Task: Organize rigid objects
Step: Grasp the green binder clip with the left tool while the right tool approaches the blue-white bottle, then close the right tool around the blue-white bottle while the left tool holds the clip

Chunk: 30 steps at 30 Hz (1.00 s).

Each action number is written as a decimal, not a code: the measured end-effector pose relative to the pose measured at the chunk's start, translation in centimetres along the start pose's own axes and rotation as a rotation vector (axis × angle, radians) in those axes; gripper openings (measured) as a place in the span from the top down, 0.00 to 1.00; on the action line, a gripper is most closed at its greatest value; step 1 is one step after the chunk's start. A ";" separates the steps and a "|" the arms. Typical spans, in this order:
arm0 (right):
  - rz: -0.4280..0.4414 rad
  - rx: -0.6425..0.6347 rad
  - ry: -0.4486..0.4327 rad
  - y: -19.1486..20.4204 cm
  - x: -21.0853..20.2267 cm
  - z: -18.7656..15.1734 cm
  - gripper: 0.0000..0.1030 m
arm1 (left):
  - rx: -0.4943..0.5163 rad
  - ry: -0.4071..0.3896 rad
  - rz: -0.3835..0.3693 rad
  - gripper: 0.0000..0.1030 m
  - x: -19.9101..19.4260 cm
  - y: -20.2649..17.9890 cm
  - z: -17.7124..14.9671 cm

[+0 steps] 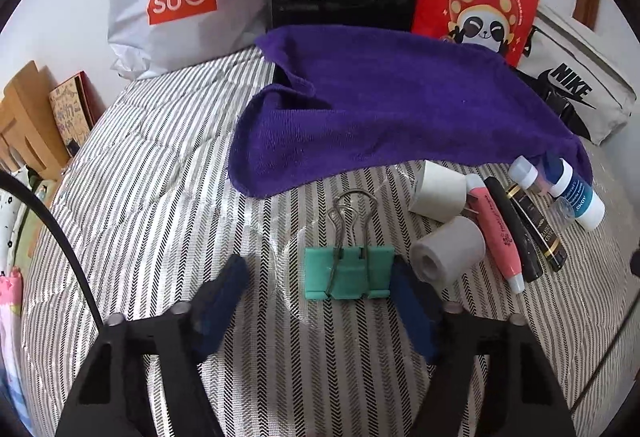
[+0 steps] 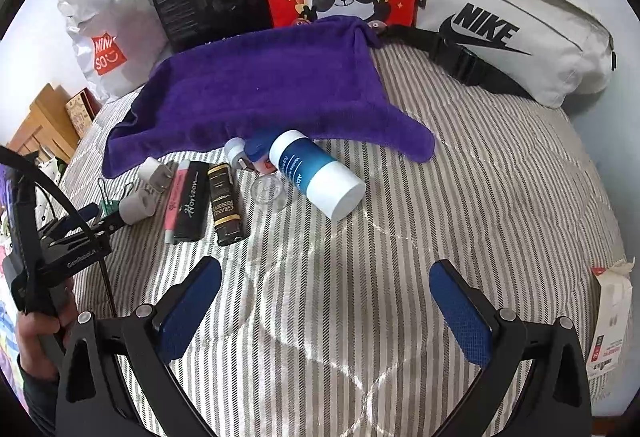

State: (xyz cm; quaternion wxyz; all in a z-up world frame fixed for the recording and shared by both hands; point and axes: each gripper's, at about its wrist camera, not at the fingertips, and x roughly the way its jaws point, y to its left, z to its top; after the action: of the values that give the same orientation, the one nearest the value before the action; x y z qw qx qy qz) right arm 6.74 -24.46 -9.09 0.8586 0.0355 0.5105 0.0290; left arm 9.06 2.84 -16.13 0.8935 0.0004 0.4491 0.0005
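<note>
The green binder clip point(image 1: 347, 271) lies flat on the striped bed point(image 1: 160, 173), just in front of the purple towel point(image 1: 400, 109). My left tool point(image 1: 320, 291) straddles it, pads apart, the right pad touching the clip's side, the left one clear. Right of the clip sit two grey rolls point(image 1: 448, 245) and a row of tubes point(image 1: 500, 237). My right tool point(image 2: 325, 305) hangs wide apart over bare bedding.

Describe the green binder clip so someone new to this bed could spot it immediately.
Start at the purple towel spread across the striped bedcover. Just in front of its near edge lies the binder clip, left of a grey tape roll and between the left gripper fingers. It is the only mint-green item, with silver wire handles.
</note>
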 end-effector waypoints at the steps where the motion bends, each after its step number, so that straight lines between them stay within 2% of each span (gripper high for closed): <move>1: 0.003 0.006 -0.005 -0.2 0.2 0.1 0.01 | 0.002 -0.010 -0.003 0.49 -0.1 0.0 -0.1; 3: 0.009 0.016 -0.012 -0.4 0.6 0.3 0.03 | 0.011 -0.024 -0.008 0.62 -0.2 -0.2 -0.1; 7: 0.015 0.013 -0.005 -1.0 1.9 1.1 0.06 | 0.023 -0.038 -0.005 0.62 -0.3 -0.3 -0.1; 13: -0.017 -0.096 -0.054 -0.5 3.6 3.2 0.06 | 0.020 -0.039 -0.010 0.62 -0.3 -0.1 -0.2; 19: -0.083 -0.261 -0.051 0.5 5.8 4.3 0.23 | 0.016 -0.039 -0.015 0.62 -0.3 0.0 -0.2; 21: -0.073 -0.291 -0.031 0.5 6.6 4.4 0.30 | 0.015 -0.039 -0.016 0.62 -0.3 -0.1 -0.2; 26: -0.050 -0.337 -0.018 1.2 8.0 4.9 0.33 | 0.016 -0.039 -0.015 0.62 -0.3 -0.1 -0.2; 28: -0.024 -0.341 -0.019 1.5 8.4 4.9 0.48 | 0.016 -0.039 -0.015 0.62 -0.3 -0.1 -0.2; 30: 0.009 -0.305 -0.013 1.2 8.2 4.8 0.56 | 0.016 -0.039 -0.015 0.62 -0.3 0.0 -0.2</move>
State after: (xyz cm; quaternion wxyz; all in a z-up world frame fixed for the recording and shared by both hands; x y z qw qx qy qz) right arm 14.90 -22.71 -13.86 0.8571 -0.0926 0.4947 0.1099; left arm 8.76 2.81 -16.02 0.9019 0.0043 0.4318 -0.0098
